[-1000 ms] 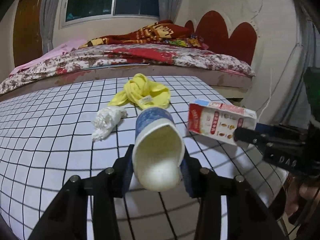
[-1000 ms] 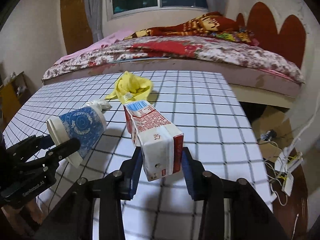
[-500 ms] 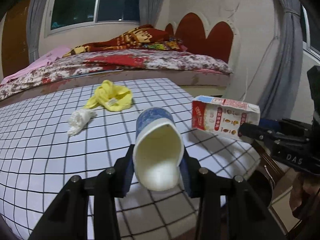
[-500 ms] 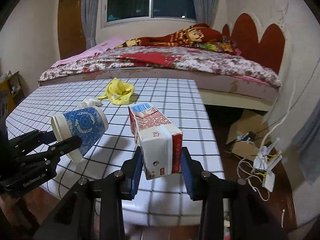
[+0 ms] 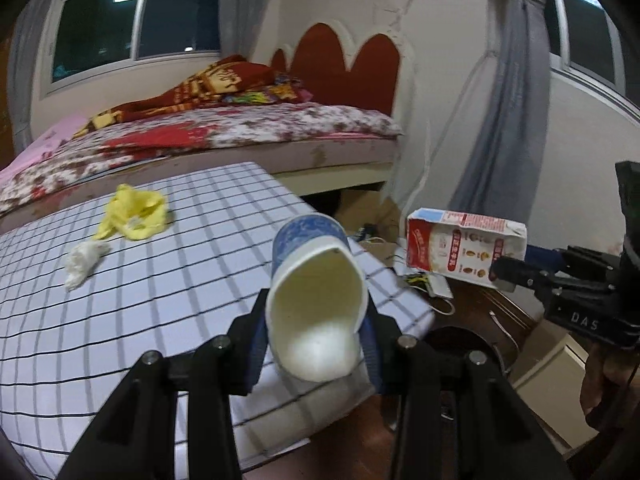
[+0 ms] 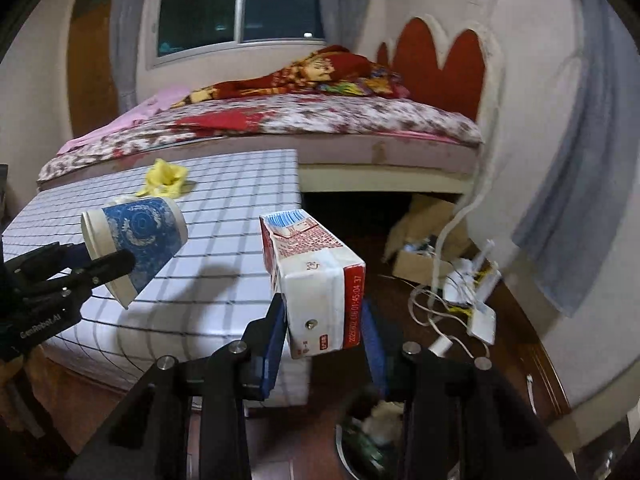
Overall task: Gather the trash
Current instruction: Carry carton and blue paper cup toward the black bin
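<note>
My left gripper [image 5: 316,336] is shut on a blue paper cup [image 5: 316,304], its mouth facing the camera, held over the table's right corner. The cup also shows in the right wrist view [image 6: 136,240]. My right gripper [image 6: 324,332] is shut on a red and white milk carton [image 6: 316,280], held past the table's right edge above the floor; the carton also shows in the left wrist view [image 5: 464,248]. A yellow wrapper [image 5: 134,216] and a crumpled white tissue [image 5: 82,262] lie on the checked table [image 5: 140,320]. A trash bin's rim [image 6: 348,452] shows below the right gripper.
A bed [image 6: 280,120] with a floral cover stands behind the table. Cables, a white power strip [image 6: 480,320] and a cardboard box [image 6: 420,264] lie on the dark floor to the right. A grey curtain [image 5: 504,120] hangs by the wall.
Both grippers have swung right with the cup and the carton, from over the table to its right corner and past its edge. The floor and the bin have come into view.
</note>
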Motion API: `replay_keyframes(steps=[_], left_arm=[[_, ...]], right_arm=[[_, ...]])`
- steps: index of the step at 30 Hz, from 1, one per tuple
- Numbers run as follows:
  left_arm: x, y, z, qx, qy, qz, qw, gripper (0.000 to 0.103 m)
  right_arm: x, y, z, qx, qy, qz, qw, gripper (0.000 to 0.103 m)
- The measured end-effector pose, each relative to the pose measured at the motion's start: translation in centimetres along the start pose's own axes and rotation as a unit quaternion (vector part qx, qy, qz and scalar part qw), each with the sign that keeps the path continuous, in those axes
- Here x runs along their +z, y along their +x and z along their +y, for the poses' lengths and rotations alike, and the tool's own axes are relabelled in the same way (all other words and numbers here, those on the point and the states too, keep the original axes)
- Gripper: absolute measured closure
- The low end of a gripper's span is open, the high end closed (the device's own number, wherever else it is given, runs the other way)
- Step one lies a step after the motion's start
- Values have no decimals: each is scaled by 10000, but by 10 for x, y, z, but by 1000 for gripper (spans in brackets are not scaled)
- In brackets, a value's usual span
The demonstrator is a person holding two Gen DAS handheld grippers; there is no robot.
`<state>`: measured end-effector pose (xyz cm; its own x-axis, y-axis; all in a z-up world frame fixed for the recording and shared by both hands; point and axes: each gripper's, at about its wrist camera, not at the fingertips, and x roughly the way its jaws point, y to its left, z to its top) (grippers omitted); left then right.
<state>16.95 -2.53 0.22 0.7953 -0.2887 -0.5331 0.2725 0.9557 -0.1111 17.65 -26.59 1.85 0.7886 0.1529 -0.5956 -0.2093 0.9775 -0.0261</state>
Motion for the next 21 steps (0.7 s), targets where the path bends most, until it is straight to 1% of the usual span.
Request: replay_keyframes(steps=[4, 9, 15, 21], left_arm=[[-2, 9, -35, -269, 198, 104, 9994, 61], [-9, 22, -78, -633, 463, 266, 9966, 61], [-18, 35, -113, -934, 680, 449, 9923, 61], [-28, 44, -138, -1116, 800, 616, 9886, 61]], right_arm=[[-16, -9, -29, -214, 194, 96, 9995, 65], [-36, -14, -56, -445, 353, 238, 9981, 65], [-60, -21, -88, -696, 587, 418, 9950, 65], [-76, -24, -110, -808, 757, 549, 9923, 65]])
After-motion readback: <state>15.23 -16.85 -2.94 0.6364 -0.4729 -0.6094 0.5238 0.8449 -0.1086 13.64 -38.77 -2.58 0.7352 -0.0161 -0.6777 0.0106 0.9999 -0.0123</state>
